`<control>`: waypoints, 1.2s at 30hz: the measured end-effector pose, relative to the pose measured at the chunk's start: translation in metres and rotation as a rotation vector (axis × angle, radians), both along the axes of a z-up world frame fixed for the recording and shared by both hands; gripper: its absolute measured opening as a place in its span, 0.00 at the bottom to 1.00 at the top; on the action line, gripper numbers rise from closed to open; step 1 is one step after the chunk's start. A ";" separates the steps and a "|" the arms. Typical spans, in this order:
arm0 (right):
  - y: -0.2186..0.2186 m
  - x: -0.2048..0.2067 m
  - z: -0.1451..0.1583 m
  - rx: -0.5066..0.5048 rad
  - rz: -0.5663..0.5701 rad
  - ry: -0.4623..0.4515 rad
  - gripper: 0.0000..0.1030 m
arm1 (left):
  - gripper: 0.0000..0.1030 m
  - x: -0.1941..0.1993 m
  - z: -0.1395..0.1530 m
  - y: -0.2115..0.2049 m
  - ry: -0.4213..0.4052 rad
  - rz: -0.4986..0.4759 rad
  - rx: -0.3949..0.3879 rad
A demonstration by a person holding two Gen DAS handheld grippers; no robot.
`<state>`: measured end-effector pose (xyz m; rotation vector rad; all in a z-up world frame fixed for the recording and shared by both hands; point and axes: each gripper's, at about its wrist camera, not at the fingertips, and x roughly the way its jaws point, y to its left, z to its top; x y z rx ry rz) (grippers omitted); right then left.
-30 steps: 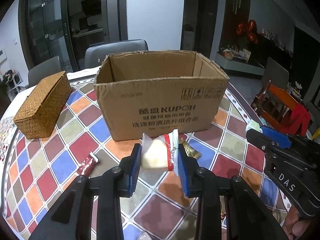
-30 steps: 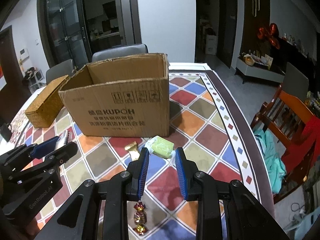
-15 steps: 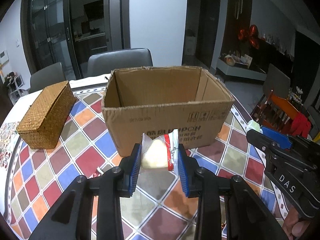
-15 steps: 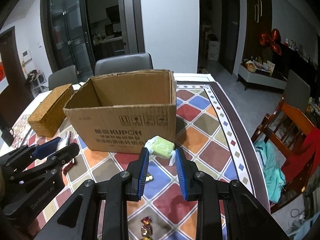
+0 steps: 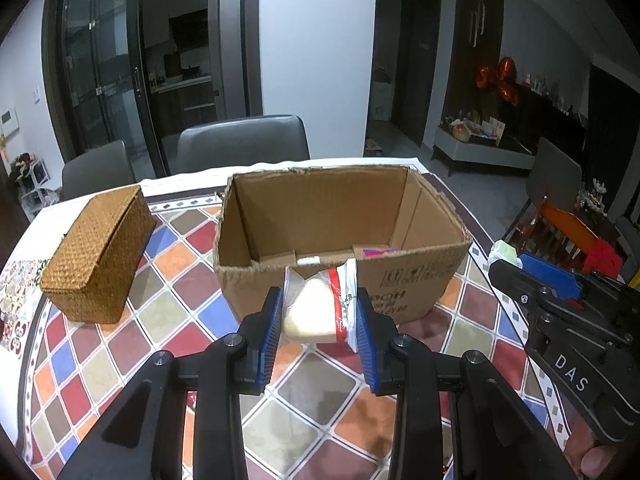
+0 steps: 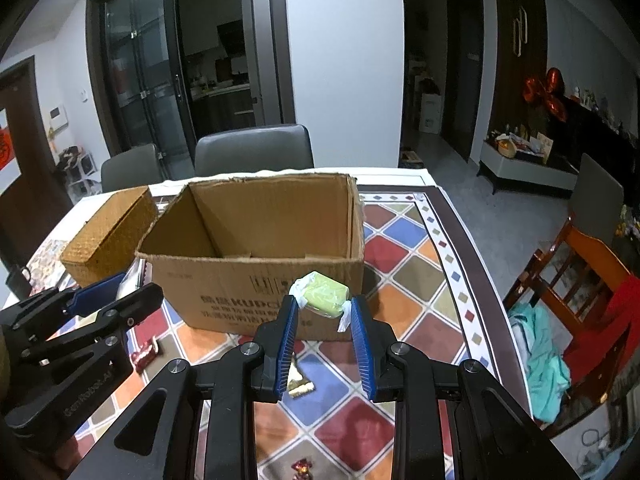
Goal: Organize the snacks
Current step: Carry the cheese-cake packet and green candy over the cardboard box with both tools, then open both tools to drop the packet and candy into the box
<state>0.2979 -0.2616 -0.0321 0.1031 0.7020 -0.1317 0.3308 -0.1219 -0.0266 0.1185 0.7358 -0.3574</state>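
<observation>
My left gripper [image 5: 318, 312] is shut on a white pastry packet with a red stripe [image 5: 316, 308], held in the air in front of the near wall of an open cardboard box [image 5: 304, 276]. My right gripper [image 6: 325, 314] is shut on a green wrapped snack [image 6: 324, 294], held near the box's front right corner [image 6: 256, 280]. A pink packet [image 5: 376, 251] lies on the box floor. The right gripper also shows at the right of the left wrist view [image 5: 536, 276], and the left gripper at the left of the right wrist view [image 6: 116, 300].
A lidded wicker basket [image 5: 96, 256] stands left of the box. On the checkered tablecloth lie a gold-wrapped candy [image 6: 298, 384], a red packet [image 6: 146, 354] and a dark red candy [image 6: 302, 468]. Grey chairs [image 5: 240, 144] stand behind the table, a wooden chair [image 6: 576, 280] to the right.
Both grippers have risen with their snacks, from near the tabletop to about the height of the box's rim, so the box's inside now shows.
</observation>
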 end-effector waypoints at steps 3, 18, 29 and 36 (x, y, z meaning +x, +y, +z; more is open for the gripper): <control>0.000 0.004 0.005 -0.001 0.001 -0.009 0.28 | 0.34 0.004 0.005 -0.001 -0.008 0.000 -0.002; -0.005 0.034 0.019 -0.008 0.015 -0.039 0.28 | 0.34 0.037 0.018 -0.005 -0.026 0.001 0.000; -0.002 0.057 0.017 -0.008 0.037 -0.042 0.28 | 0.34 0.060 0.013 -0.003 -0.018 0.014 0.000; 0.000 0.071 0.015 -0.014 0.046 -0.041 0.28 | 0.34 0.074 0.009 0.000 -0.018 0.020 -0.004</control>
